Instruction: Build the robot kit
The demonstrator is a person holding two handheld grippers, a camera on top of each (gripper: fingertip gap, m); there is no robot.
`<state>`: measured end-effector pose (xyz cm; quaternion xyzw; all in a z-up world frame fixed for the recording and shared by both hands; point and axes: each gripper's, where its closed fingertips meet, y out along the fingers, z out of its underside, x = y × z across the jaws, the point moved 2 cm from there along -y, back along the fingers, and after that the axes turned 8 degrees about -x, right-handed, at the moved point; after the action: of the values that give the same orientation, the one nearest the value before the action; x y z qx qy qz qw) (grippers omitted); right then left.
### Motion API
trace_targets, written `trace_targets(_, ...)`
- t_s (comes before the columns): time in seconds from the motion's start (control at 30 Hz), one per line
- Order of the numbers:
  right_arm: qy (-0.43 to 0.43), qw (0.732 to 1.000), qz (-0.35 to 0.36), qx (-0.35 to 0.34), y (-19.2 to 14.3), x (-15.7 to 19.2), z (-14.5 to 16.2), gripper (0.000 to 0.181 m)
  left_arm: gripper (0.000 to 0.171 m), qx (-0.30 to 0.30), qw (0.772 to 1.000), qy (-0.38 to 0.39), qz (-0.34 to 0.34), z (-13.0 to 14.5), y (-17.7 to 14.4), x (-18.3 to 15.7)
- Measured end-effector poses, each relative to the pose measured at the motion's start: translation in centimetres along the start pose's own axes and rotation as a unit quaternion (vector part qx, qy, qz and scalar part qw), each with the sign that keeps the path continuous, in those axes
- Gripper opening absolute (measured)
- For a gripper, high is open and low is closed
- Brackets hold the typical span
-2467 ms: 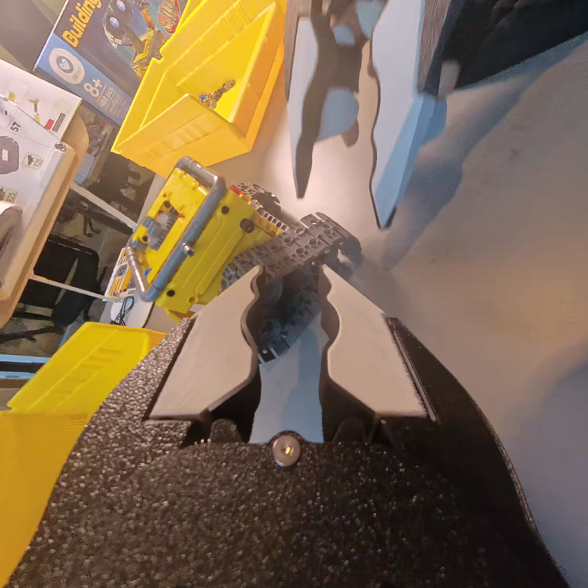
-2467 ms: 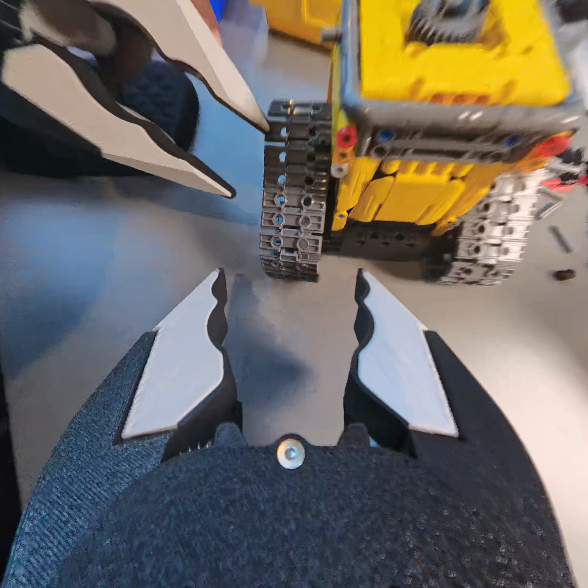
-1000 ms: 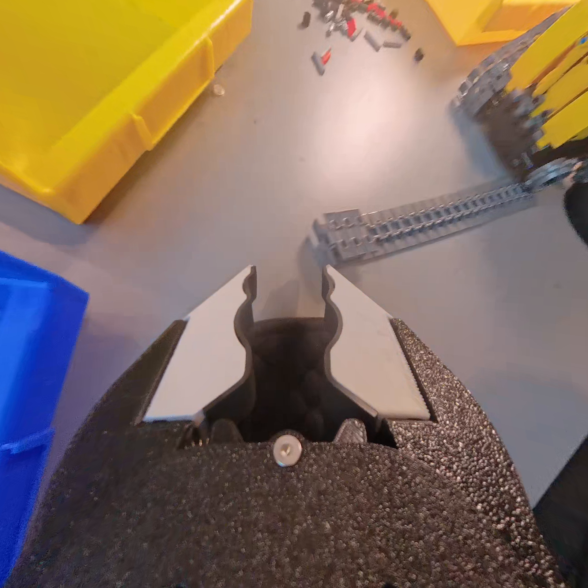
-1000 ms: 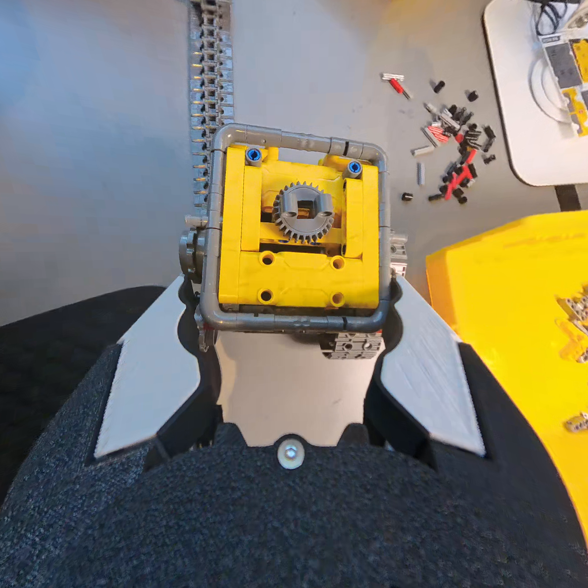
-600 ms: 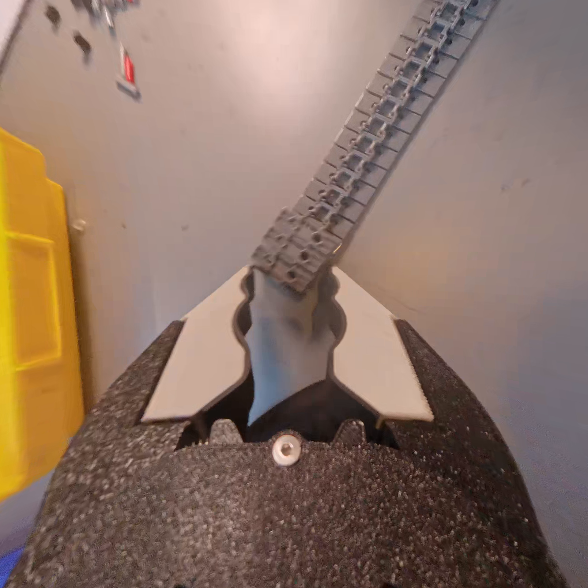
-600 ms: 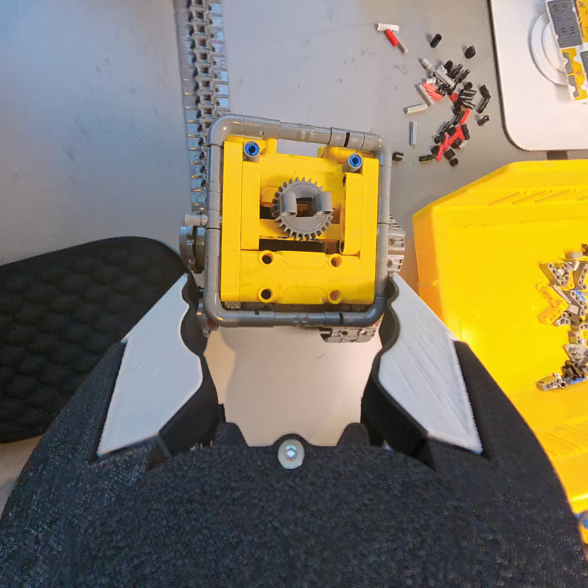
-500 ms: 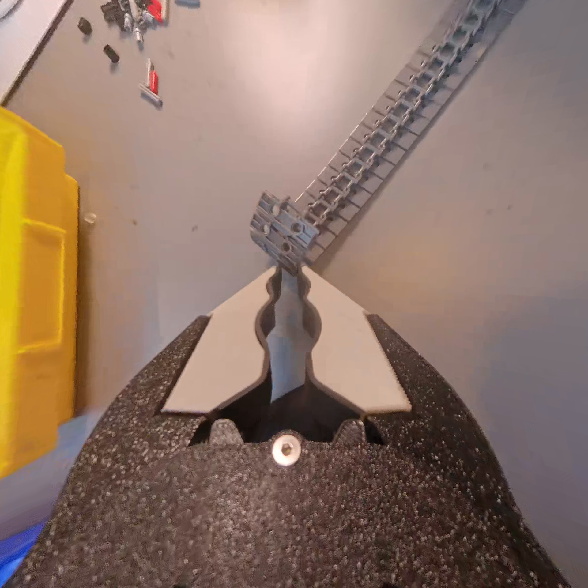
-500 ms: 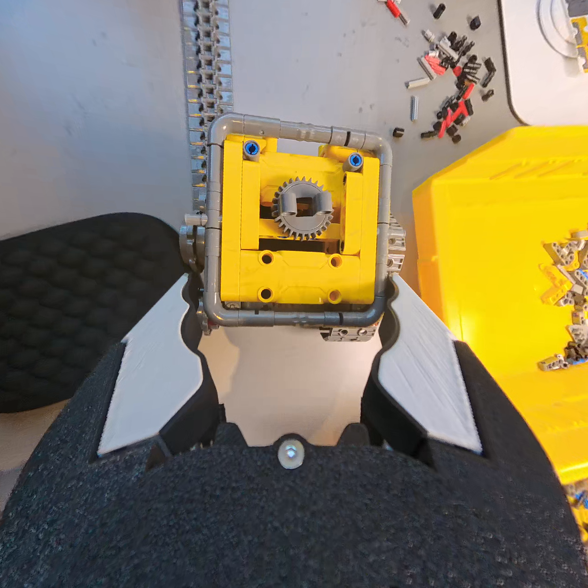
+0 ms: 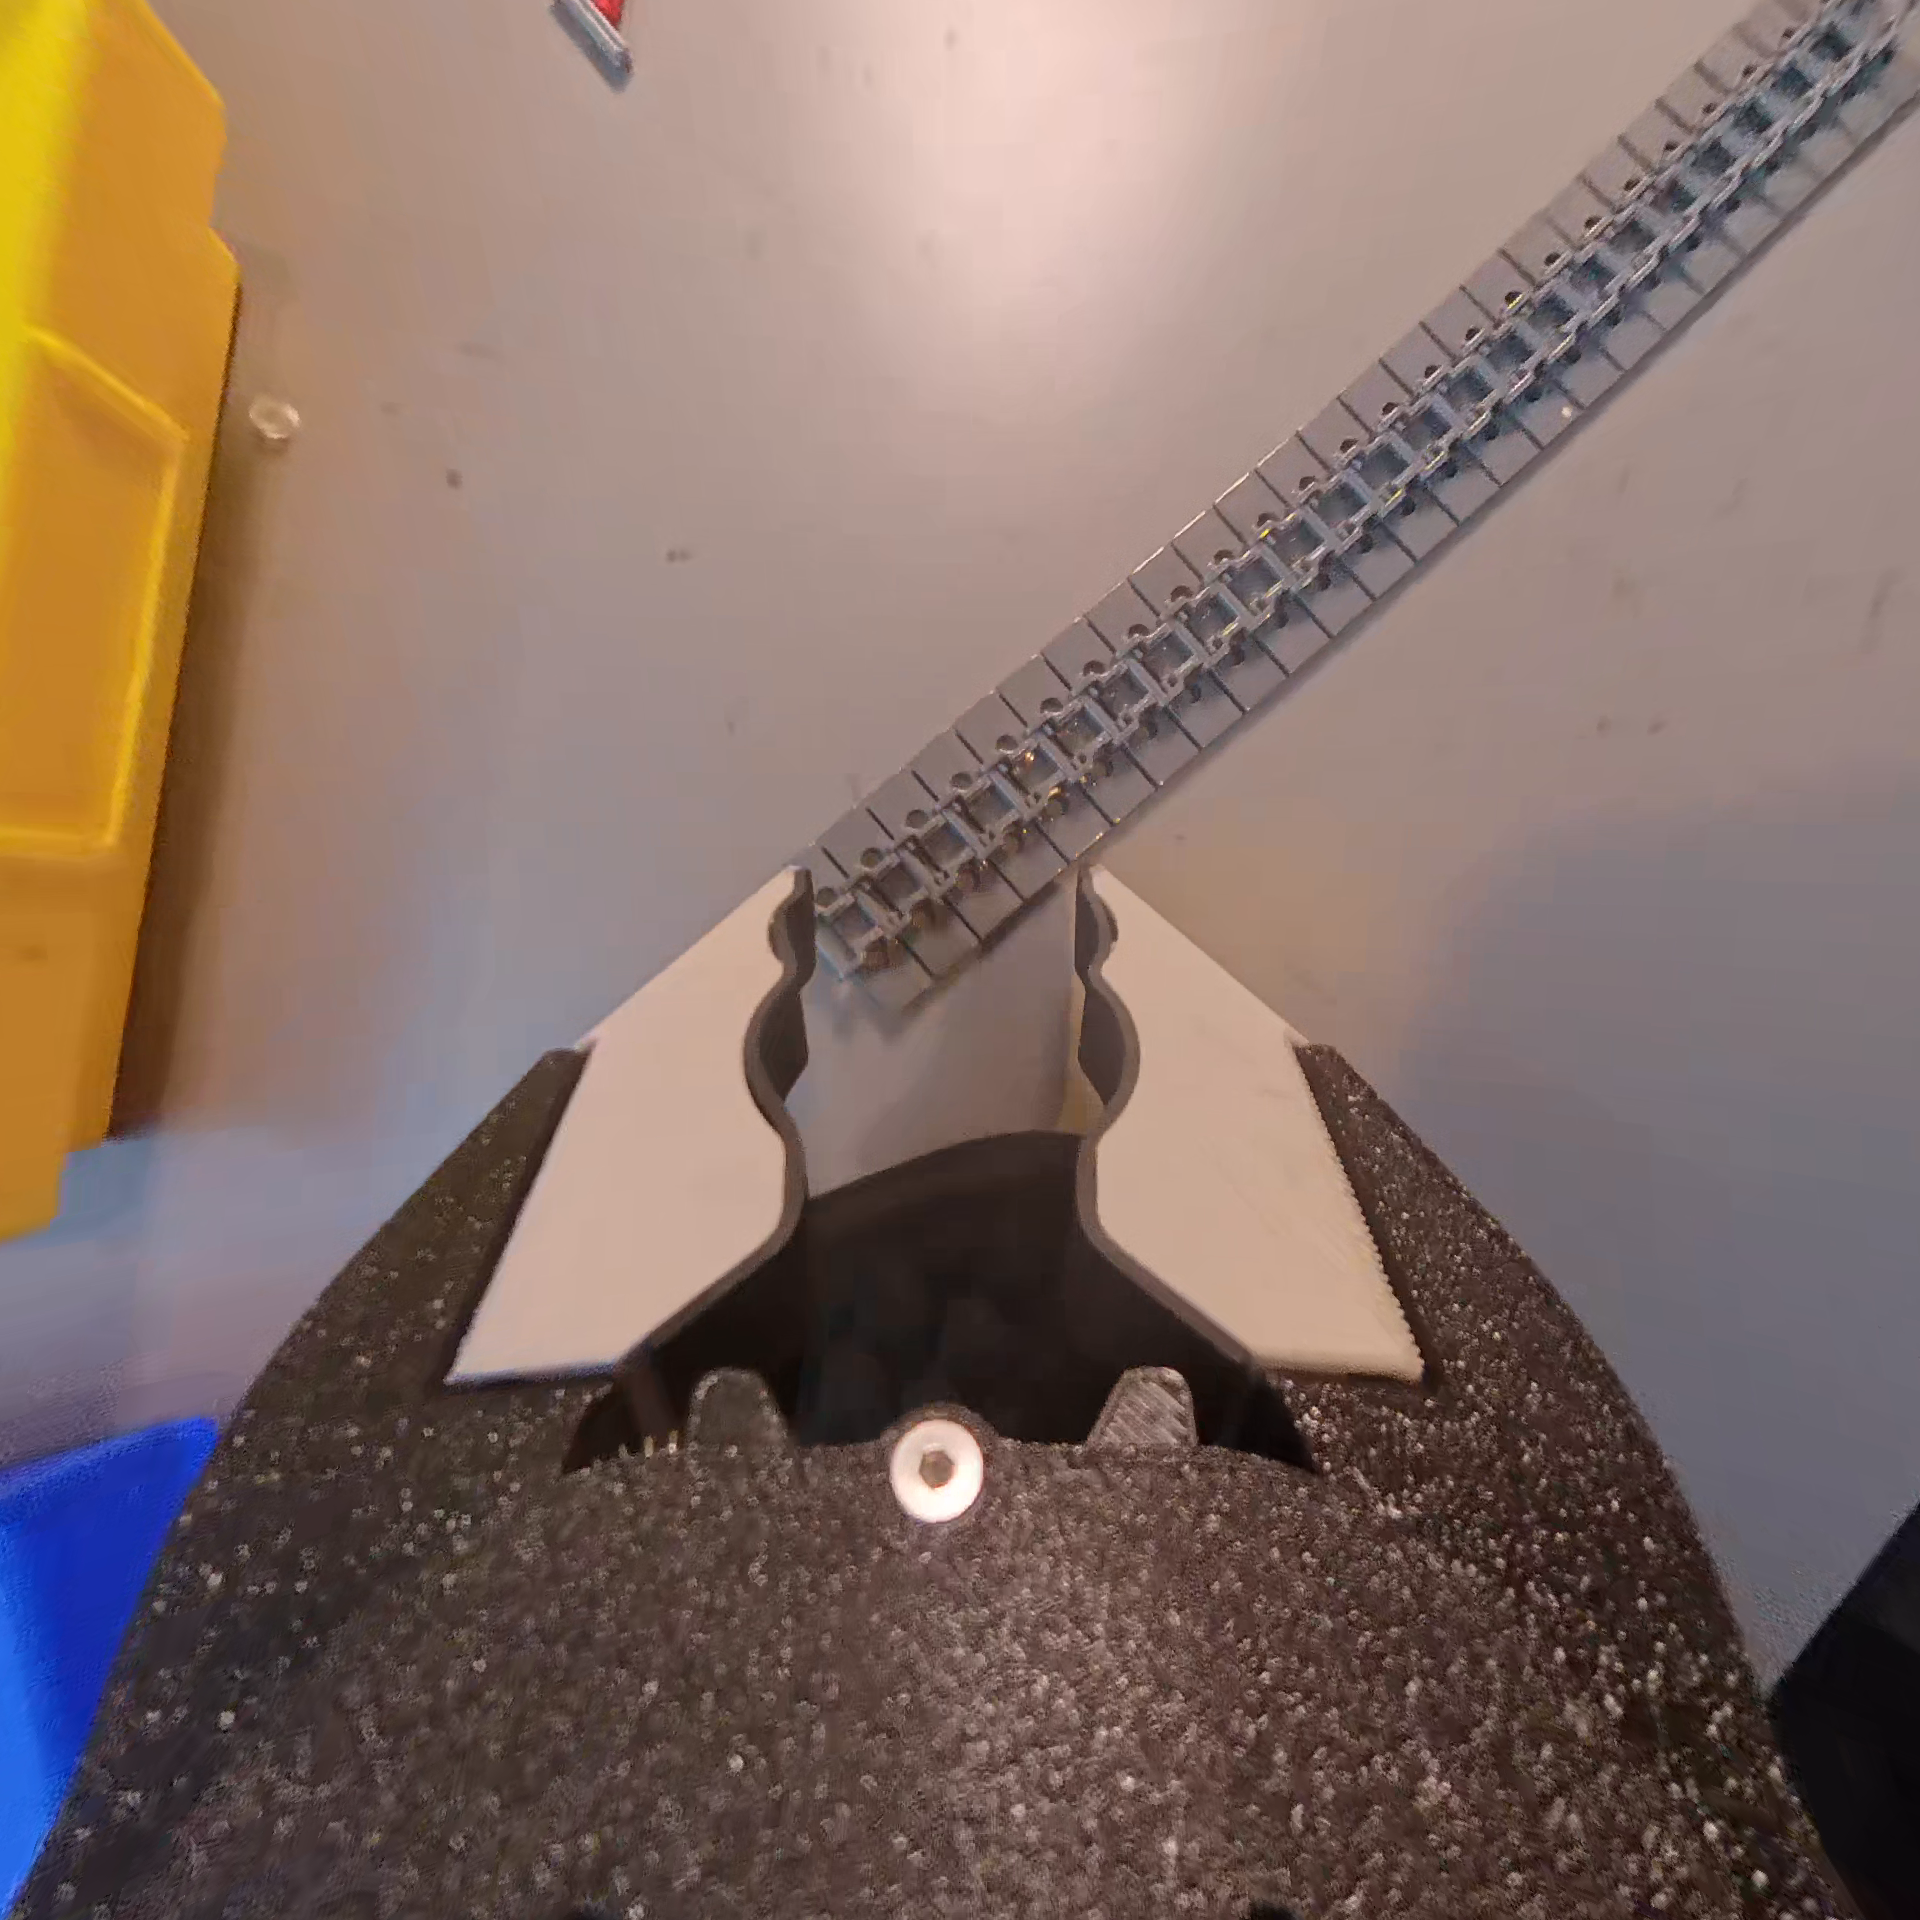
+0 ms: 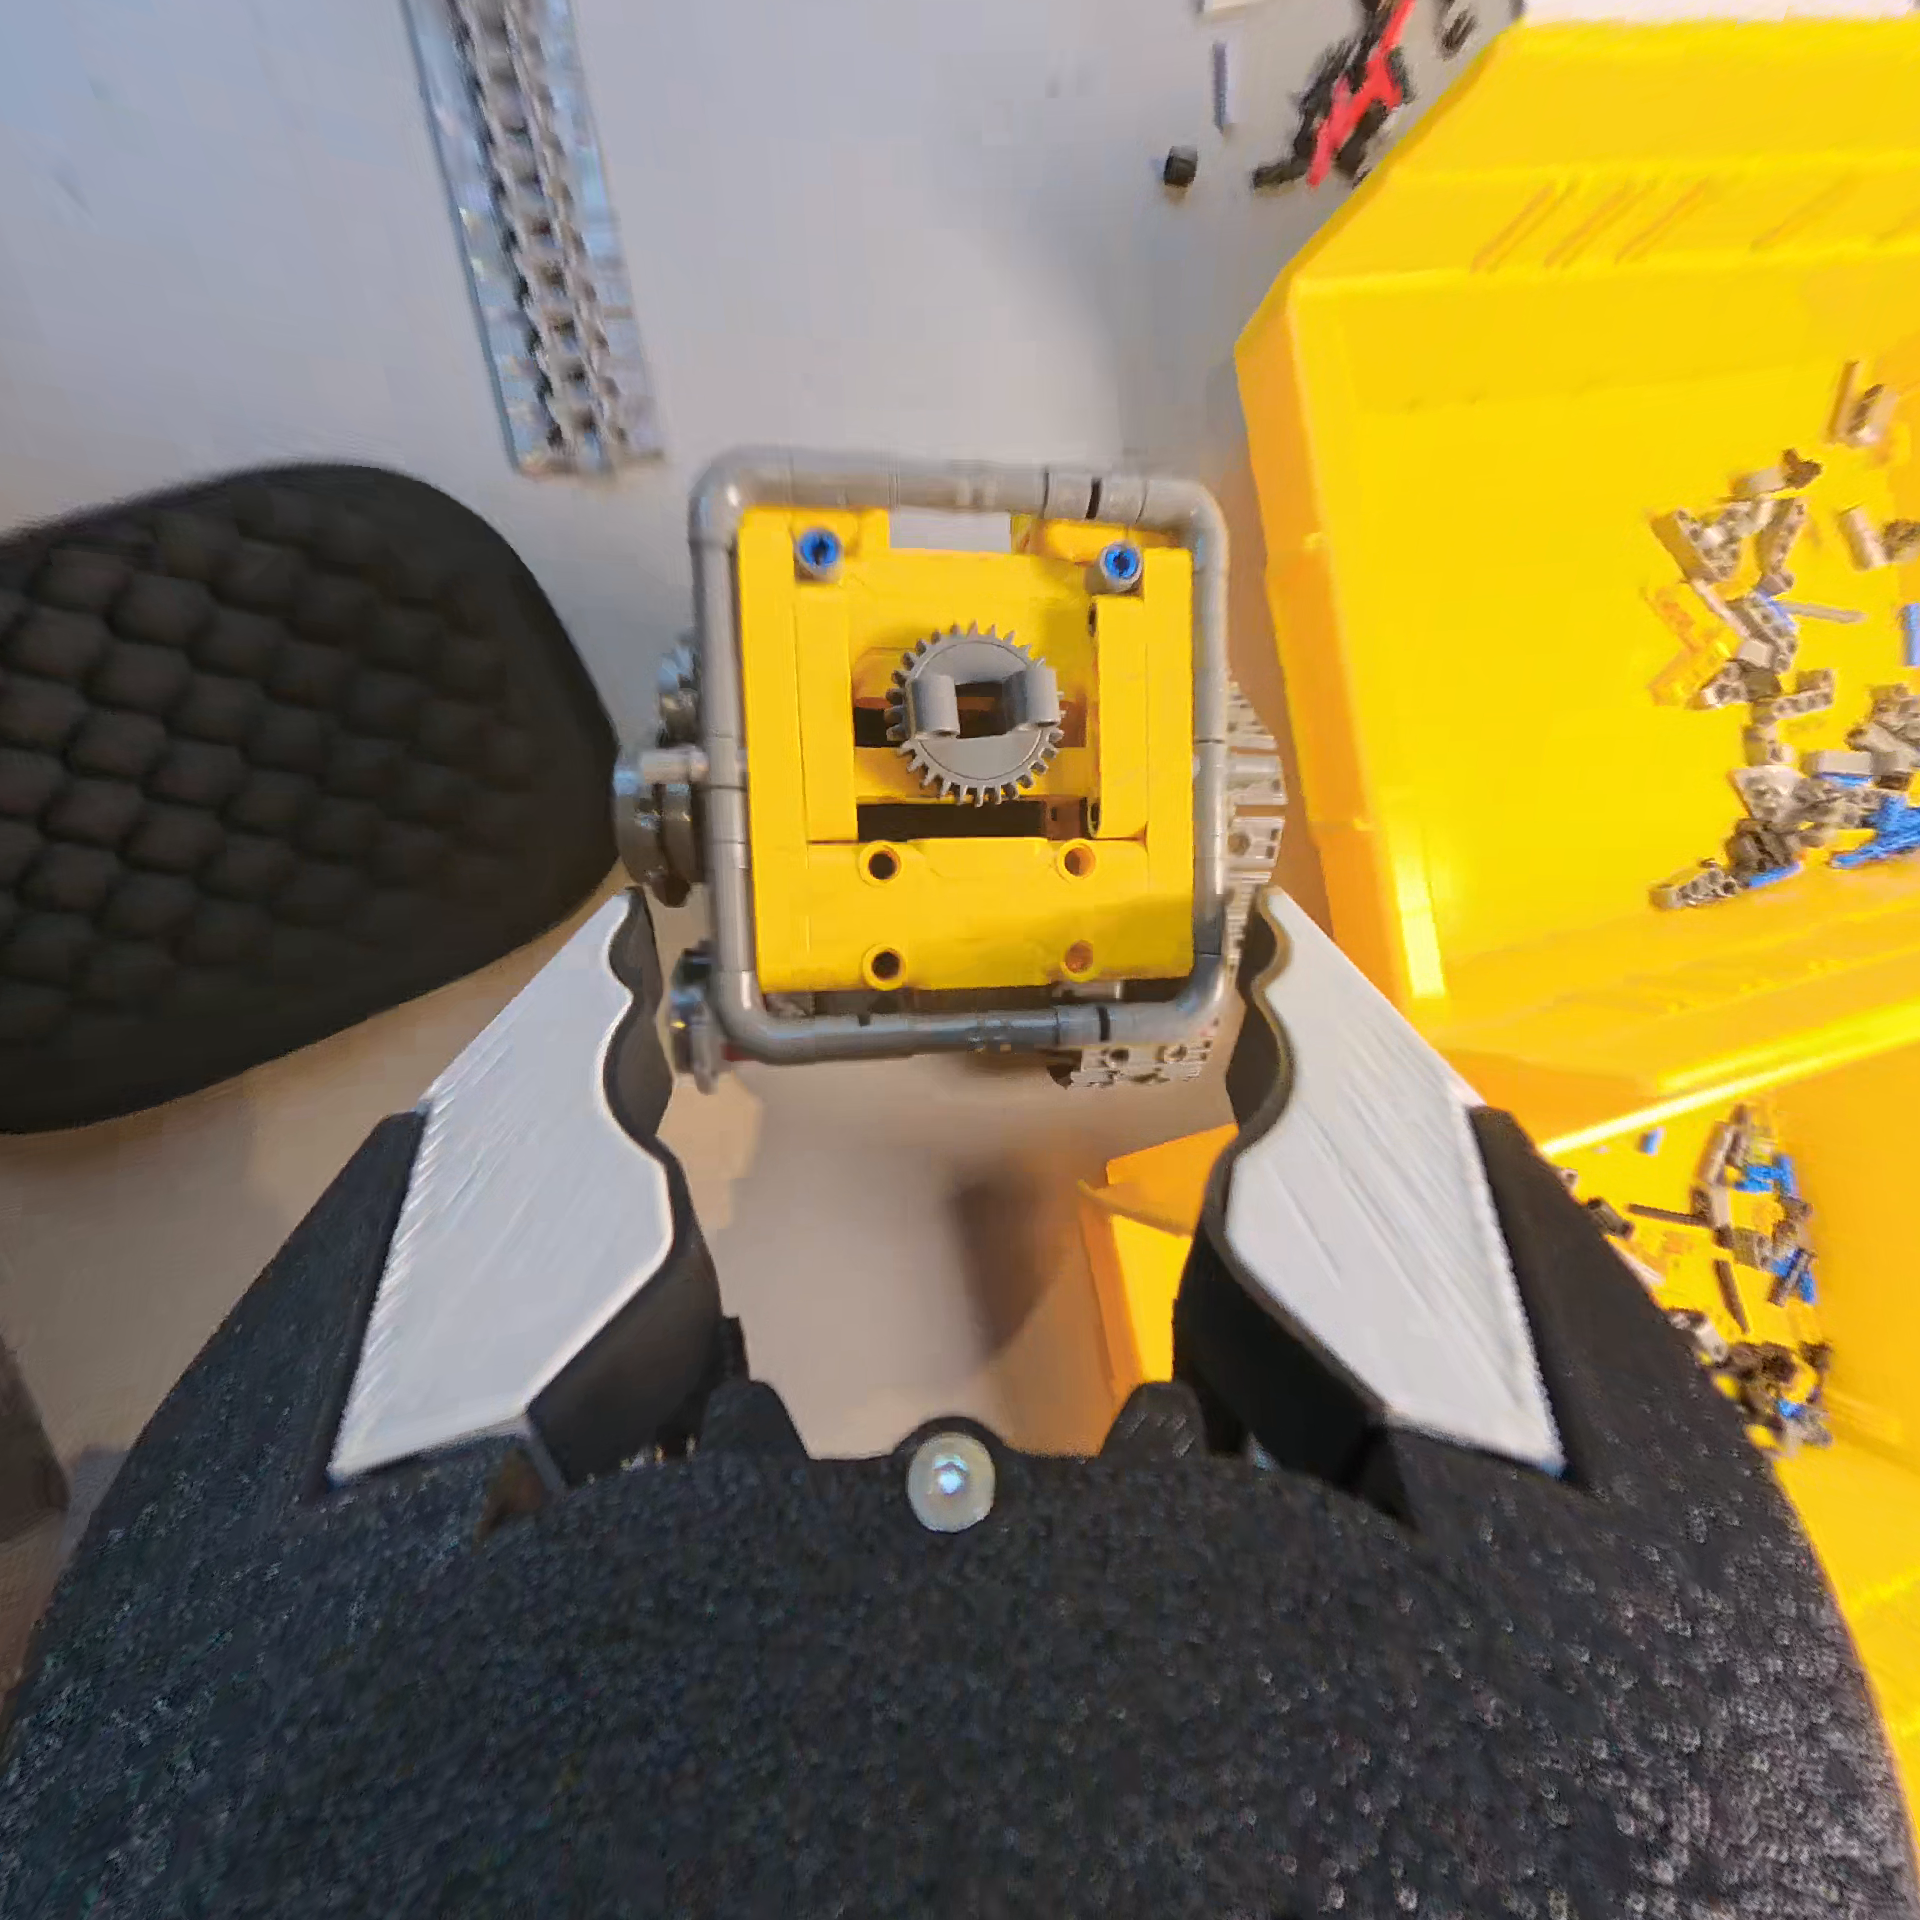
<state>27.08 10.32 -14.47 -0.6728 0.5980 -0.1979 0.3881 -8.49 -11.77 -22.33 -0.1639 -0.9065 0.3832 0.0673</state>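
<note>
I find the table (image 9: 935, 364) grey and bare at centre, with sorting bins at its margins. In the right wrist view a yellow bin (image 10: 1558, 520) of loose grey and blue parts sits at three o'clock, close enough for dropping pieces in.

My right tool (image 10: 940, 935) is closed on the yellow block model (image 10: 966, 790), its fingers pressed against the grey frame on both flanks and the gear facing the camera; I judge this keeps the body clear of the table. A black padded item (image 10: 260, 779) lies at nine o'clock.

My left tool (image 9: 940, 914) stands moderately wide and holds nothing. The grey track strip (image 9: 1351, 499) lies flat, running to two o'clock, its near end between the fingertips.
</note>
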Motion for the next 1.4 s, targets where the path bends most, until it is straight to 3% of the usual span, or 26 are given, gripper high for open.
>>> trace_targets(0.1, 0.002, 0.998, 0.047, -0.045, -3.2, 0.3, -2.5, 0.111, 0.042, 0.018, 0.999, 0.038, -0.015, 0.1, 1.0, 0.6)
trace_targets(0.13, -0.004, 0.996, 0.061, -0.068, -4.1, 0.8, -3.8, 0.104, 0.032, 0.020, 0.999, 0.028, 0.006, 0.2, 1.1, 0.3)
trace_targets(0.2, -0.006, 0.989, 0.060, -0.135, -4.1, 3.2, -7.3, 0.074, 0.030, 0.017, 0.999, 0.015, 0.025, 0.1, 1.2, -0.1)
trace_targets(0.27, -0.009, 0.987, 0.028, -0.156, -1.6, 6.7, -9.3, 0.042, 0.030, 0.019, 0.999, 0.019, 0.026, 0.1, 1.3, -0.3)
trace_targets(0.37, -0.016, 0.995, -0.005, -0.094, 4.9, 10.9, -8.4, 0.026, 0.030, 0.021, 0.999, 0.030, 0.026, 0.1, 1.3, -0.7)
trace_targets(0.43, -0.006, 0.998, 0.010, -0.059, 8.2, 11.2, -6.9, 0.020, 0.030, 0.020, 0.999, 0.033, 0.024, 0.2, 1.2, -0.7)
trace_targets(0.57, 0.075, 0.993, 0.032, -0.081, 10.7, 10.1, -6.4, 0.001, 0.030, 0.013, 0.999, 0.037, 0.030, 0.9, 0.5, -0.5)
trace_targets(0.93, 0.085, 0.995, 0.044, -0.026, 12.5, 10.1, -5.3, 0.000, 0.028, -0.040, 0.998, 0.010, 0.049, 1.1, 0.2, -0.1)
trace_targets(1.4, 0.106, 0.992, 0.056, -0.028, 13.5, 9.1, -6.2, 0.000, 0.028, -0.048, 0.998, 0.008, 0.046, 1.2, 0.2, -0.1)
